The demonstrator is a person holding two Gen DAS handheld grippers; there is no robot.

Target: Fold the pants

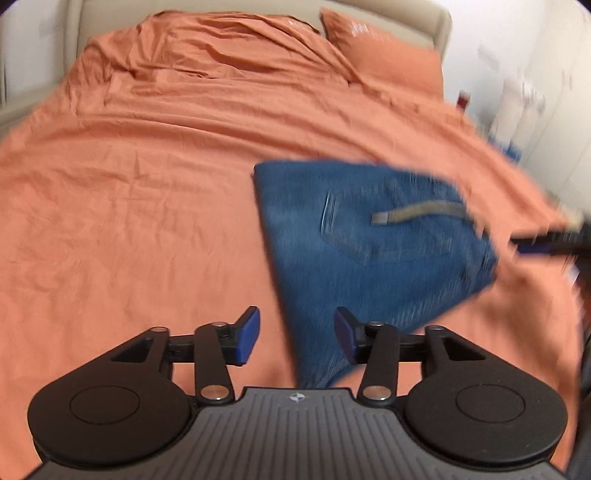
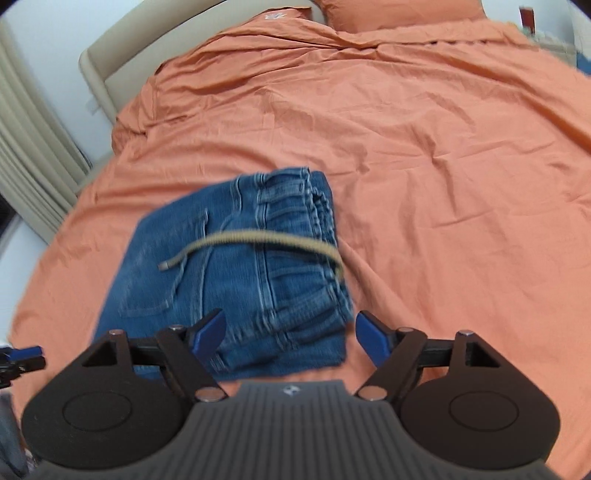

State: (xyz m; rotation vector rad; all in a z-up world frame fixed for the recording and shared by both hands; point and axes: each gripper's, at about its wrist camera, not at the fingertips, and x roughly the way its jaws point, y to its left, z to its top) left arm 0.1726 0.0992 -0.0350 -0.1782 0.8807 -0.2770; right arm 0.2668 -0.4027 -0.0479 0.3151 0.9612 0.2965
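The blue jeans lie folded into a compact bundle on the orange bed sheet. A tan drawstring lies across their top. My left gripper is open and empty, just above the bundle's near left edge. In the right wrist view the jeans show the waistband side and the drawstring. My right gripper is open and empty, hovering over the bundle's near right corner. The right gripper's tip shows at the left wrist view's right edge.
An orange pillow lies at the head of the bed by the beige headboard. The wide sheet spreads around the jeans. A white wall and blurred items stand to the right of the bed.
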